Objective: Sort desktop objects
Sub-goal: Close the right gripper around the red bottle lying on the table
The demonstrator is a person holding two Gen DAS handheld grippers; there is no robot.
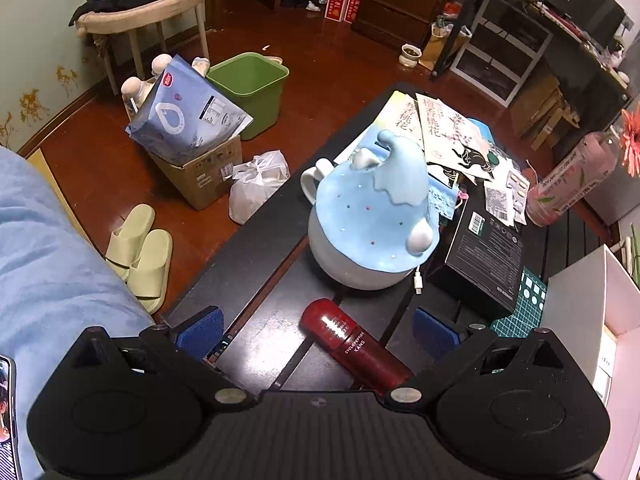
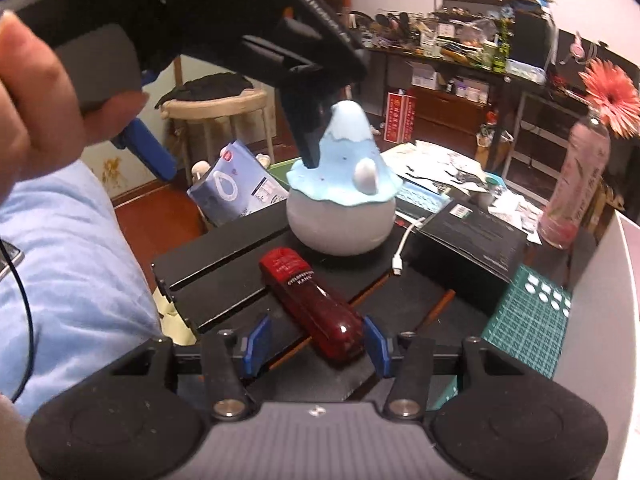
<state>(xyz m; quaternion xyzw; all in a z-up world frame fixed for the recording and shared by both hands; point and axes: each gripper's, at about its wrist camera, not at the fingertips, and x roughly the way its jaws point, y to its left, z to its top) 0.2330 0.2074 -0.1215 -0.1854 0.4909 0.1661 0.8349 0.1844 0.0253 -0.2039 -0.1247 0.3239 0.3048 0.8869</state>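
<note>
A dark red KANS bottle (image 1: 352, 344) lies on its side on the black table (image 1: 256, 248). My left gripper (image 1: 316, 330) is open above it, blue pads wide apart on either side. In the right wrist view the same bottle (image 2: 310, 302) lies between my right gripper's (image 2: 316, 344) open blue pads, its near end close to the right pad (image 2: 376, 342). A white mug with a blue mountain-shaped lid (image 1: 372, 216) stands just behind the bottle; it also shows in the right wrist view (image 2: 342, 196). The left gripper hangs above it there (image 2: 240, 40).
A black box (image 1: 484, 252), a white USB cable (image 2: 404, 248), papers and booklets (image 1: 436, 128), a pink drink bottle (image 2: 576, 184), a green cutting mat (image 2: 528, 320) and a white box (image 1: 592, 304) crowd the right side. The floor at the left holds a green bin (image 1: 252, 88), a cardboard box and slippers.
</note>
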